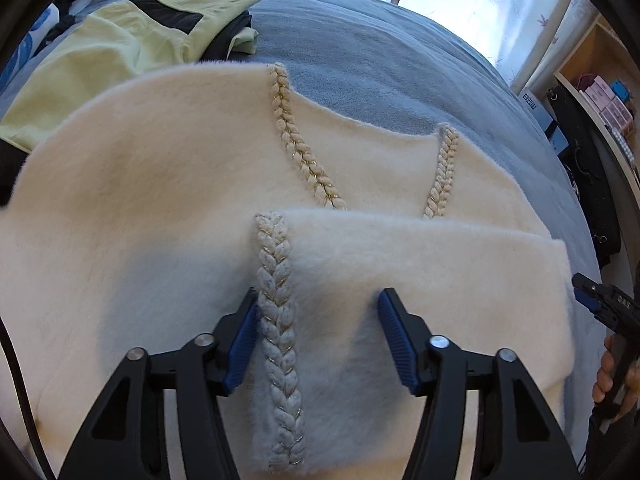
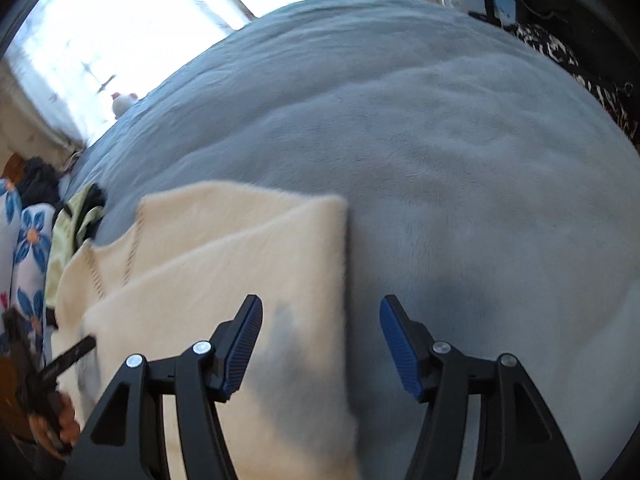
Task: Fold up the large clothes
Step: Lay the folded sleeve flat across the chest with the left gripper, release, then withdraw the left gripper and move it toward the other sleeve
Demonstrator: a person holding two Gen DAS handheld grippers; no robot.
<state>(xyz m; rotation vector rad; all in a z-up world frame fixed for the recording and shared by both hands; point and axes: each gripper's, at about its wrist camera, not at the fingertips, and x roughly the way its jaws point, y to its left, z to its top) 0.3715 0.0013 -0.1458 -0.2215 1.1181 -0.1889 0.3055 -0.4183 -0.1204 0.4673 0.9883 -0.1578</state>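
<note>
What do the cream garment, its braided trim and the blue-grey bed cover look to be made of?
Cream garment: soft brushed knit or faux fur, judging by its fuzzy nap and haloed edges. Braided trim: plaited chunky yarn with a thin gold metallic thread glinting through it. Bed cover: matte plush fleece, probably, with short pile showing brush marks.

A bed covered by a grey-blue fleece blanket (image 1: pixel 380 64) carries everything. A cream fuzzy cardigan (image 1: pixel 160 200) with braided trim lies flat on it, partly folded. Beyond the cardigan's far left edge, touching it, lies a pale yellow-green garment (image 1: pixel 120 48) with black patches.
</note>
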